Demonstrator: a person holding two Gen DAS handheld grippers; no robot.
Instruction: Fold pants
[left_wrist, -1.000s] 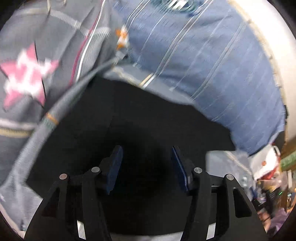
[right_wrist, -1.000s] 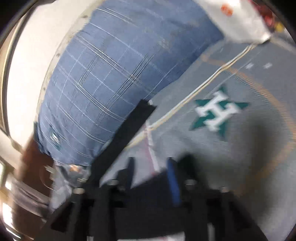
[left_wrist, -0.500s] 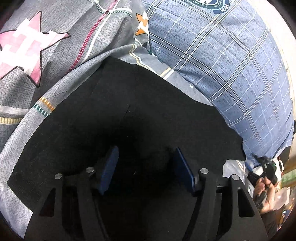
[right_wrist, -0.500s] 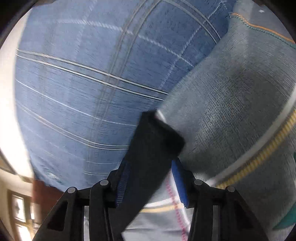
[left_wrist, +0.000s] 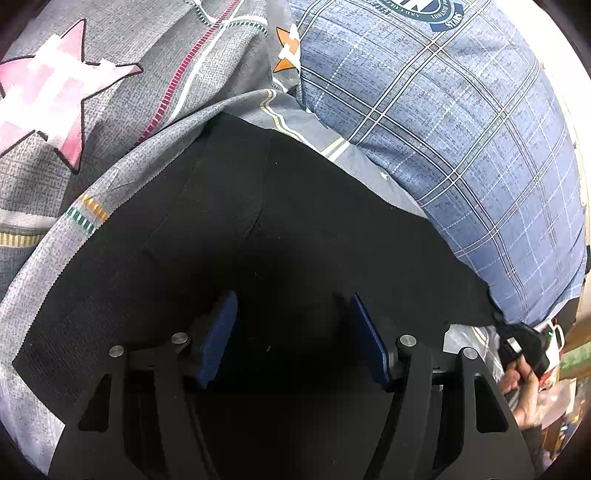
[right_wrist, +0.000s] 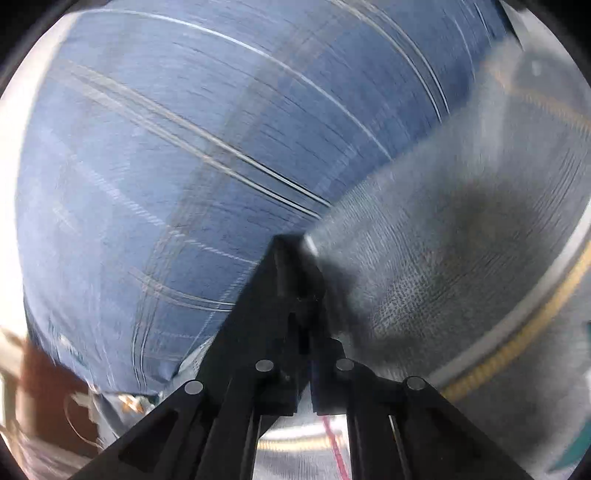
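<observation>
The black pants lie spread on a grey patterned bedspread. My left gripper is open, its blue pads hovering just over the black cloth with nothing between them. My right gripper is shut on a corner of the black pants, held at the edge of the blue plaid pillow. The right wrist view is motion-blurred. The right gripper and hand also show at the far right of the left wrist view.
A large blue plaid pillow lies right behind the pants and fills much of the right wrist view. The bedspread carries a pink star at left. Clutter shows beyond the bed's right edge.
My right gripper has closed on the pants' corner near the pillow. My left gripper has lowered toward the black cloth and stays open.
</observation>
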